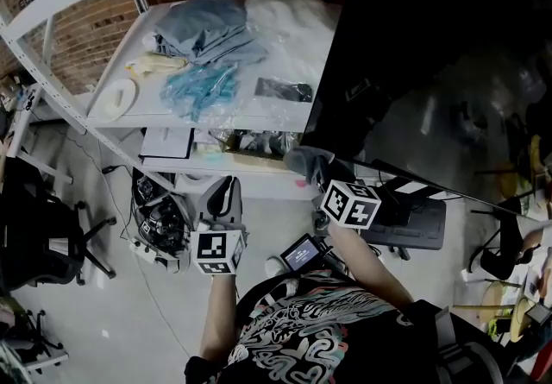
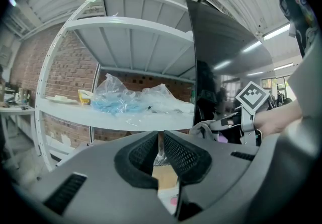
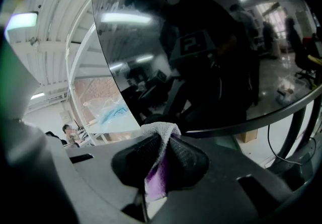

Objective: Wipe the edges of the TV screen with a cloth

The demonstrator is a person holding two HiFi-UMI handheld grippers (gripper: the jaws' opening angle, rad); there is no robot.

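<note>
- The cloth [image 3: 160, 130] is clamped between the jaws of the right gripper [image 3: 162, 156]. The jaws are closed tight on it, and a white fold stands out at the tip with a purple part lower down.
- In the head view the cloth [image 1: 304, 163] sits at the lower-left corner of the TV screen [image 1: 431, 54]. I cannot tell if it touches.
- From this corner the bottom edge runs toward 4 o'clock and the side edge toward 1 o'clock. A wipe, I judge, must follow one of these lines.
- The right gripper is the nearer one. The left gripper [image 2: 160, 155] is well apart at about 8 o'clock from the corner, its jaws almost together and holding nothing.
- I can read no brand or writing on the screen. Only the square markers on the gripper cubes show.
- Behind, at 10 o'clock, is a white shelf [image 1: 259, 110] with plastic bags [image 1: 198, 80].
</note>
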